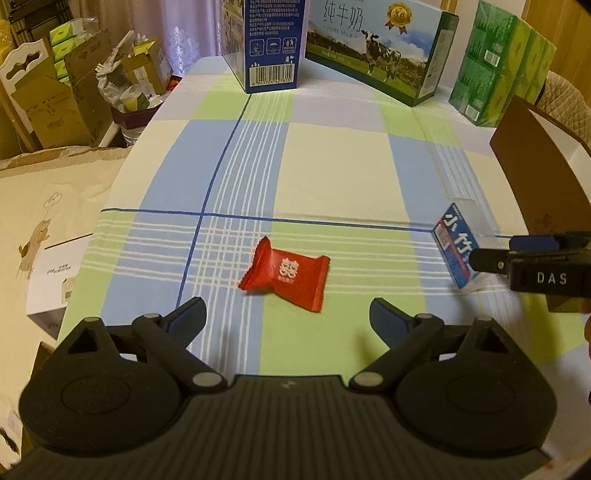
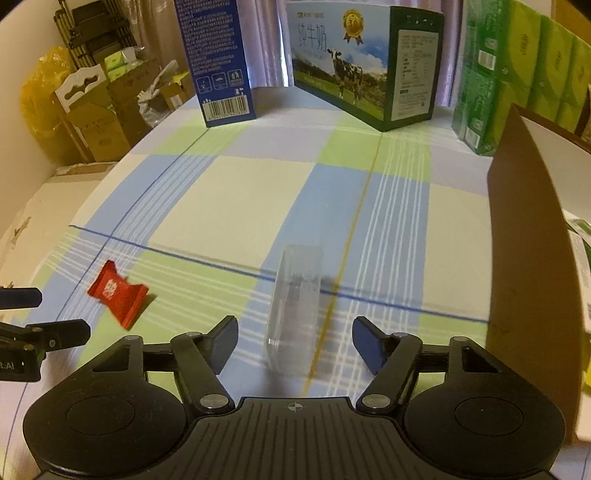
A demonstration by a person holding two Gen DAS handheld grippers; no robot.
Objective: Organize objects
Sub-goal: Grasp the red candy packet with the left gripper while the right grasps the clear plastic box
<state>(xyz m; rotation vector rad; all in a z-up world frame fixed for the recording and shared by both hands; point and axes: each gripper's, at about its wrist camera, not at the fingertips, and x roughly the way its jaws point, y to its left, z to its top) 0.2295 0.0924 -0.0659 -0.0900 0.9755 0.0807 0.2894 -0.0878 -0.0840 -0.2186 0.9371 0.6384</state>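
Red candy (image 1: 284, 277) before wide-open left hand-held gripper (image 1: 288, 319)

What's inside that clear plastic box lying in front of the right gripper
The clear plastic box looks mostly empty, the checked tablecloth showing through. A blue-and-white label covers its near end, hiding anything behind it.

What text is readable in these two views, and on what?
"纯牛奶" and "PURE MILK": cow-picture milk carton.
"3.6": gold medal badge on that carton.
"DAS": right hand-held gripper, on its body, left wrist view.
"小竹": blue-and-white end of the clear box; the rest is hidden.
"囍": red candy wrapper; the smaller line below is unreadable.
Blue carton: print and barcode digits too small.
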